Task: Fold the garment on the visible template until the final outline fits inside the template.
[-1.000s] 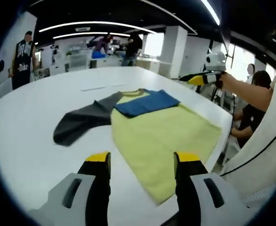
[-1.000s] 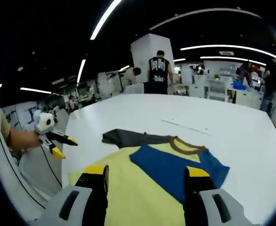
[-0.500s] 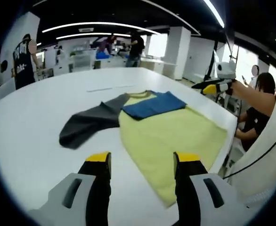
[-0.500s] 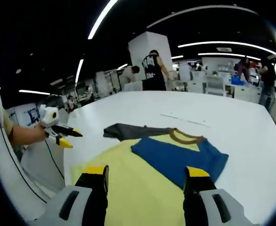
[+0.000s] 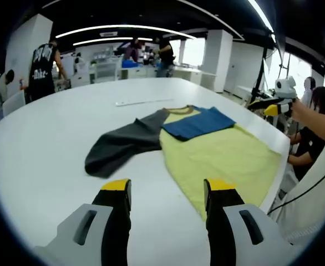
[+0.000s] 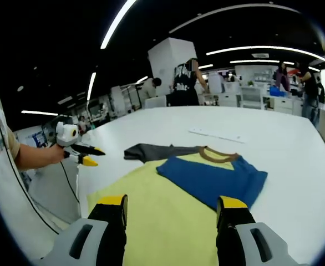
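A yellow garment (image 5: 221, 158) lies flat on the white table (image 5: 51, 144). Its blue sleeve (image 5: 198, 122) is folded across the chest below a brown collar (image 5: 180, 110). Its dark grey sleeve (image 5: 121, 145) stretches out sideways. My left gripper (image 5: 162, 188) hovers open above the table, short of the garment's edge. In the right gripper view the same garment (image 6: 157, 216) lies below my open right gripper (image 6: 172, 204), with the blue sleeve (image 6: 215, 177) and grey sleeve (image 6: 151, 152) beyond. Each gripper appears in the other's view: right gripper (image 5: 270, 106), left gripper (image 6: 85, 155). Both are held off the table's side.
Thin white marking lines (image 5: 143, 101) lie on the table beyond the collar. The table's edge (image 5: 279, 166) runs close along the garment's hem. People stand at the back (image 5: 43, 64) and one sits beside the table (image 5: 312, 133). Cables (image 6: 68, 183) hang near the left gripper.
The left gripper view has shifted so the garment sits further right. The right gripper view has dipped and the left gripper in it has moved right. The garment has not moved.
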The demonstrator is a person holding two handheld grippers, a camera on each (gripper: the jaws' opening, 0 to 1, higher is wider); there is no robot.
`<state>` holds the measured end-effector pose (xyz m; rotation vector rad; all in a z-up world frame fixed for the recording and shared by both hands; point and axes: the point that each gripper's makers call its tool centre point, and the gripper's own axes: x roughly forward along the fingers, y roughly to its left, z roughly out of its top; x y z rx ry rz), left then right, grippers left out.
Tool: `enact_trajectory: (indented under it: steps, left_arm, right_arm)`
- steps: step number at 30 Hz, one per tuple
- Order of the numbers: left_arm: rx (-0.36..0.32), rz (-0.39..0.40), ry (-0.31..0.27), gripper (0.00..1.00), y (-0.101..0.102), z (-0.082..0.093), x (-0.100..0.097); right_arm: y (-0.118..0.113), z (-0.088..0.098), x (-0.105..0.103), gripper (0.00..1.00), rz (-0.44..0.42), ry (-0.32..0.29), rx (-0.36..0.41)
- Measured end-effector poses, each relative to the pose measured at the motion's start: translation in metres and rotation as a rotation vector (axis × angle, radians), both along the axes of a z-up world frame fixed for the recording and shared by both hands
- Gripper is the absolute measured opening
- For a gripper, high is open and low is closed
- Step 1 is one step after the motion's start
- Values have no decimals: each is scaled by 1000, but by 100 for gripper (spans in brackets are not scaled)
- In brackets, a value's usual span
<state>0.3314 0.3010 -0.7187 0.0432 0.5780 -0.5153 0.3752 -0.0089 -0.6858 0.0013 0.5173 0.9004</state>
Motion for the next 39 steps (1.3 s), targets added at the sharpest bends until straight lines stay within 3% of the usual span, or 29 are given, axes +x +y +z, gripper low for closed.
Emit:
enact_trajectory:
  steps: [9, 19, 22, 39]
  left_arm:
    - [42, 22, 21, 49, 11, -13, 7]
    - [73, 60, 22, 48, 24, -19, 17]
    - [68, 86, 26, 48, 31, -22, 20]
    - [88, 157, 61, 40, 54, -38, 46]
  right_arm:
    - [-9, -11, -14, 63, -11, 29, -1]
    - [-13, -10, -25, 63, -5, 24, -9]
    - [-20, -15, -28, 63, -7, 23, -38]
    - [-30, -20, -41, 64, -21, 45, -38]
